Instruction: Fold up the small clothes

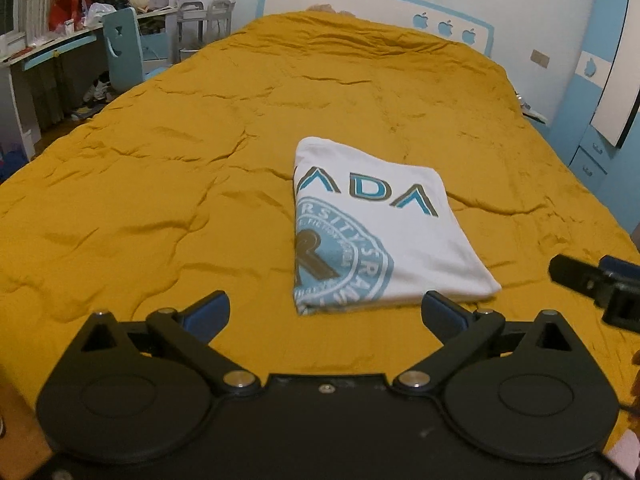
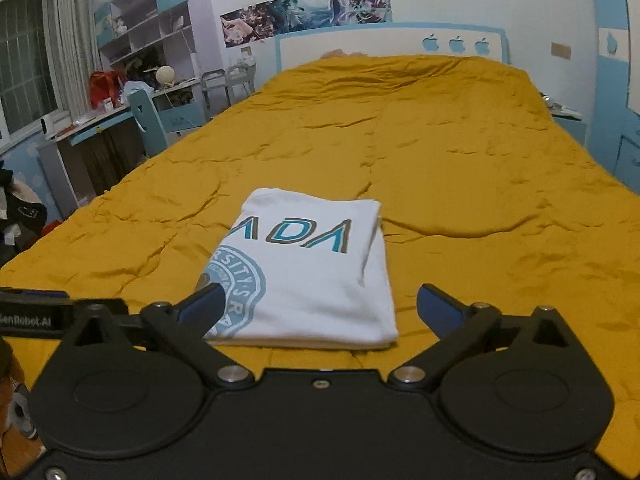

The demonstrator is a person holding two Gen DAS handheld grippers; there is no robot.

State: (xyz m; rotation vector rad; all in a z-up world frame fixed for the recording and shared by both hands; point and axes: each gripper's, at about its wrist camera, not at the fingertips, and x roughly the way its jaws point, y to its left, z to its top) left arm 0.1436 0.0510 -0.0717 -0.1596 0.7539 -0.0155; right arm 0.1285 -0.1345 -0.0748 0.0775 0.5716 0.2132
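Observation:
A white T-shirt with blue lettering and a round blue print [image 1: 376, 232] lies folded into a compact rectangle on the mustard-yellow bed cover [image 1: 160, 184]. It also shows in the right wrist view [image 2: 316, 276]. My left gripper [image 1: 326, 314] is open and empty, just short of the shirt's near edge. My right gripper [image 2: 320, 308] is open and empty, its fingers either side of the shirt's near edge without holding it. The right gripper's body [image 1: 600, 288] shows at the right edge of the left wrist view.
The bed cover [image 2: 480, 184] spreads wide on all sides of the shirt. A white and blue headboard [image 2: 380, 44] stands at the far end. A desk with a blue chair [image 1: 124, 52] and clutter stands to the left, blue drawers [image 1: 592, 156] to the right.

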